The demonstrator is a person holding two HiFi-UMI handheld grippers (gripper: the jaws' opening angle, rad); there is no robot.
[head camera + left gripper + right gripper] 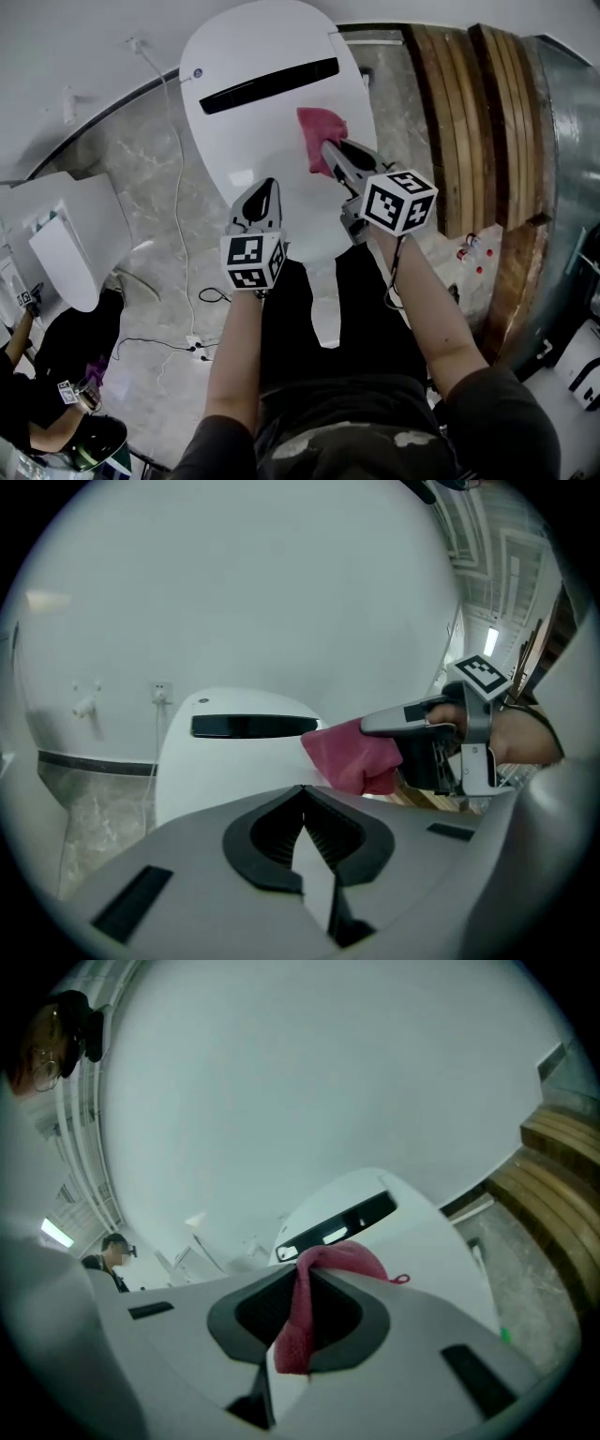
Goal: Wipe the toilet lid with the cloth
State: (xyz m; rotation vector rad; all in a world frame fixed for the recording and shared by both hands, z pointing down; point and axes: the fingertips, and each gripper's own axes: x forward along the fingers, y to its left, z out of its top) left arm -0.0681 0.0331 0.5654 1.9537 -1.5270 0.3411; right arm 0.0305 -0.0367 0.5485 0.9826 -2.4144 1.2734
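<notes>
Person stood over the toilet, a gripper in each hand, both pointed forward and down. Left gripper (265, 190) was closed with jaws together and nothing between them, over the near part of the toilet lid (246, 141); couldn't tell if it touched. Right gripper (330, 148) was a bit further out, clamped on the cloth (319, 129). The cloth was pink-red and bunched, with a fold trailing back between the jaws and a small loop sticking out. It sat at the right-middle of the white lid, just short of the black strip (258, 86); contact with the lid wasn't clear. The lid was down. Grey marble floor (141, 178) lay around the toilet, with a white cable (176, 169) running along the left. Wooden slats (469, 122) stood off to the right. Another person (52, 370) crouched at far left beside a second white toilet (66, 258).
</notes>
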